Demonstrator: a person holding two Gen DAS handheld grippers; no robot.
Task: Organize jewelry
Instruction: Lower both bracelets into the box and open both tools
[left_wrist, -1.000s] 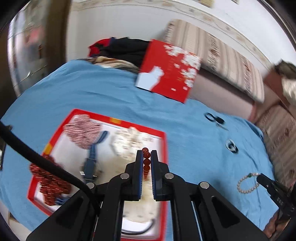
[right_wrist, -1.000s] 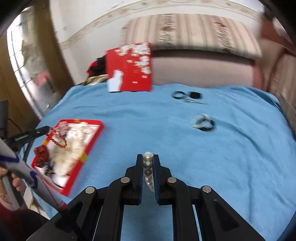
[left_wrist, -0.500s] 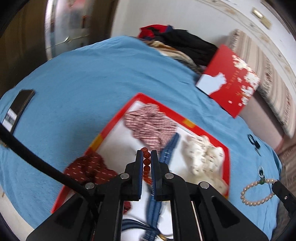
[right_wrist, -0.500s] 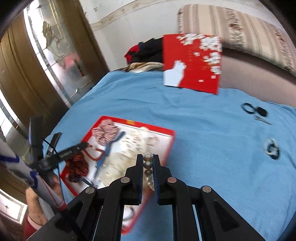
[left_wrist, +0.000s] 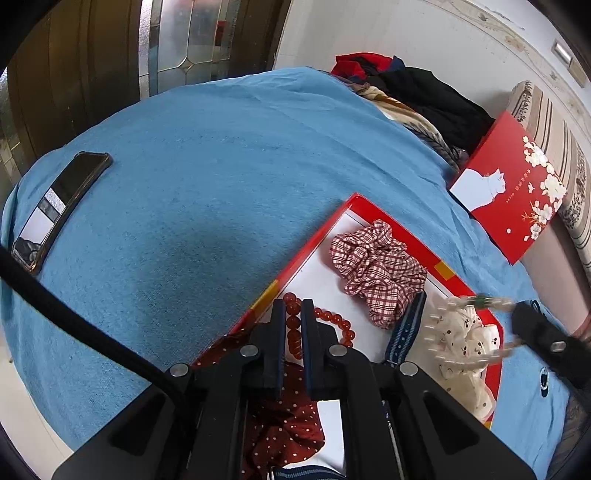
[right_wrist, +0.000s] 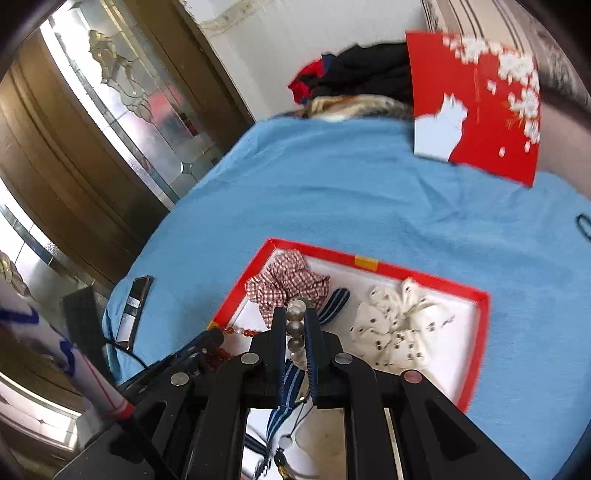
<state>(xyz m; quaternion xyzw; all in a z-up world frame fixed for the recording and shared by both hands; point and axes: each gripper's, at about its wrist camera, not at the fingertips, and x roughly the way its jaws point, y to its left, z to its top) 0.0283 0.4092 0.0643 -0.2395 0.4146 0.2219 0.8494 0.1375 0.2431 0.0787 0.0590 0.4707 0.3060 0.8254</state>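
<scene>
A red-rimmed box with a white lining lies on the blue cloth; it also shows in the right wrist view. My left gripper is shut on a red bead bracelet that hangs over the box's near-left corner. My right gripper is shut on a pearl bracelet above the box's middle. In the left wrist view the pearl bracelet hangs blurred from the right gripper over the white scrunchie.
The box holds a red checked scrunchie, a dark red dotted scrunchie and a blue striped band. A phone lies at the cloth's left. The red box lid leans behind, beside a clothes pile.
Both grippers have moved left over the box, each with its bracelet. The pearl bracelet has come from the open cloth to above the box's middle.
</scene>
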